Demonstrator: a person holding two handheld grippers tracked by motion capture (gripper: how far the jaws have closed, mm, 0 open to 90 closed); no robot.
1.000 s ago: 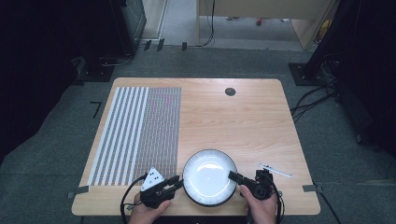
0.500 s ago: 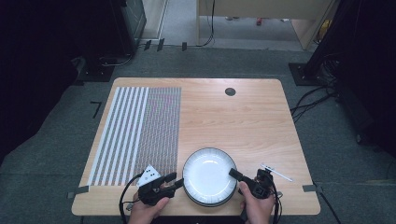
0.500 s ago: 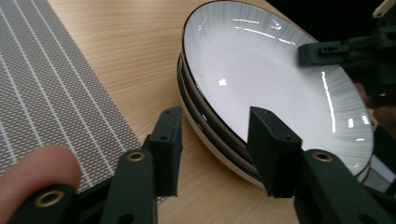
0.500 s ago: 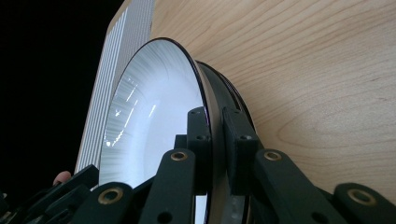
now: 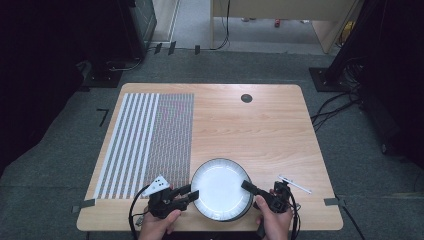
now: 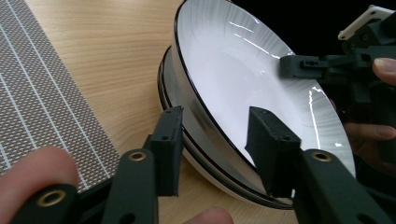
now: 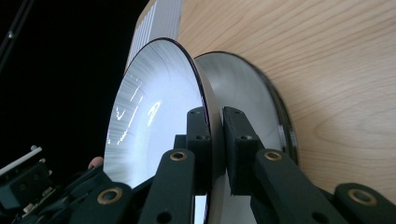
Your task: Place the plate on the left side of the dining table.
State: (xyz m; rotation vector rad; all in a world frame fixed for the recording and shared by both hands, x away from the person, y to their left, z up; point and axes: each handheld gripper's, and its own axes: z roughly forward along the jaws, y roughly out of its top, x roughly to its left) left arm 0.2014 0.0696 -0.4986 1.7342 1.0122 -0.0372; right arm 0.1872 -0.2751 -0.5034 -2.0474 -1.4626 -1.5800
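- Plates stacking at the near edge of the wooden table (image 5: 260,130), roughly six o'clock in the high view: upper white plate (image 5: 220,188) with a dark rim tilting above a lower plate (image 7: 252,100) lying flat on the wood.
- Right gripper (image 7: 215,140) clamping the upper plate's rim at about four o'clock on the plate, jaws nearly together with the thin rim pinched between the pads; also showing at (image 5: 252,188) in the high view and, farther off, at (image 6: 299,67).
- Left gripper (image 6: 215,144) sitting at about eight o'clock on the plate, jaws straddling the rim, partly apart, having just been closing a little after opening; pads standing clear of the rim in its own view, so not gripping; also showing at (image 5: 187,195).
- Lifting of the upper plate showing on the right gripper's side, a gap opening there between the two plates.
- Striped and dotted mat (image 5: 150,140) lying at nine o'clock on the table, just beside the plates.
- Small dark round disc (image 5: 246,98) resting near twelve o'clock, well apart from the plates.
- Thin white stick (image 5: 295,184) lying at about three o'clock from the plates, near the right gripper.
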